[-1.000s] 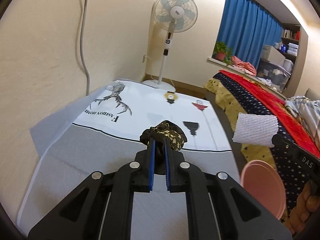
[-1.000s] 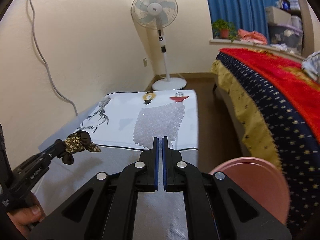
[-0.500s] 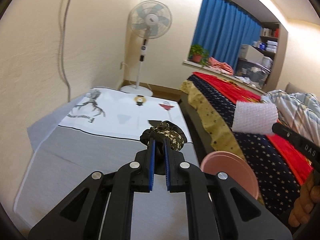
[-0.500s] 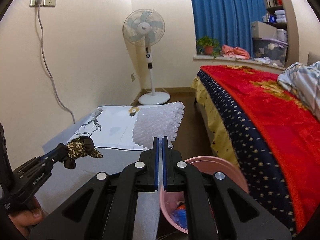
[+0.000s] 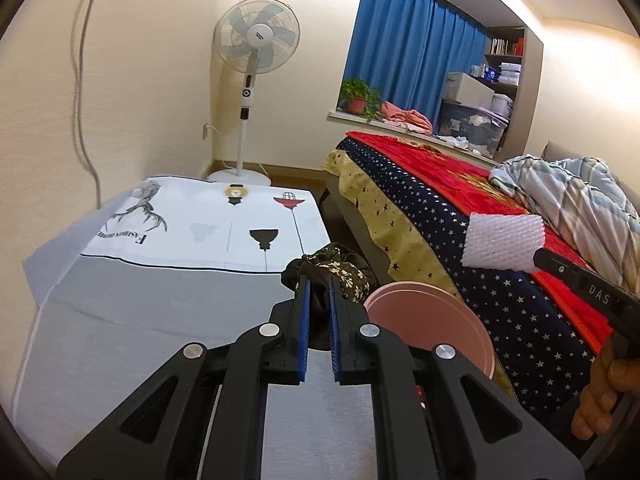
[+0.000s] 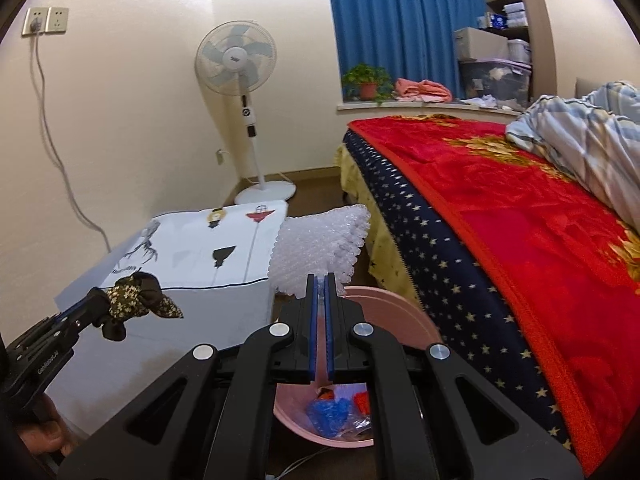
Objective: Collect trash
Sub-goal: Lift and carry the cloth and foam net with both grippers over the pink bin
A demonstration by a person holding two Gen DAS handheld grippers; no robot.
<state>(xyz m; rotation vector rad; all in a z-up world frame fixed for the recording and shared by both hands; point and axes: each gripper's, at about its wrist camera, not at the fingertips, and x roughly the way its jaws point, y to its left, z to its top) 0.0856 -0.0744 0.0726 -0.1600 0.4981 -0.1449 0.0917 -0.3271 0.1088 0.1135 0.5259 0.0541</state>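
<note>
Pink plastic forms the bin (image 6: pixel 394 322), which stands on the floor between the table (image 5: pixel 132 320) and the bed (image 6: pixel 500 216). Inside it, the right wrist view shows blue and red scraps (image 6: pixel 340 412).

Left gripper (image 5: pixel 318 280): its blue pads are clamped on a dark floral scrunchie (image 5: pixel 336 270). In its own view the scrunchie hangs at the table's right edge, just beside the bin rim. In the right wrist view the same gripper (image 6: pixel 94 306) appears at lower left, with the scrunchie (image 6: pixel 136 294) held over the grey part of the tablecloth.

Right gripper (image 6: pixel 320 280): its pads are pressed together on the edge of a white foam net (image 6: pixel 320 244) — the net fans out beyond the fingertips, above the far rim of the bin. The left wrist view shows this net (image 5: pixel 502 242) held in the air in front of the bed, above and to the right of the bin.

Background items — a standing fan (image 5: pixel 256 40) against the wall, blue curtains (image 6: pixel 400 20), a potted plant (image 6: pixel 366 80) on the sill.
</note>
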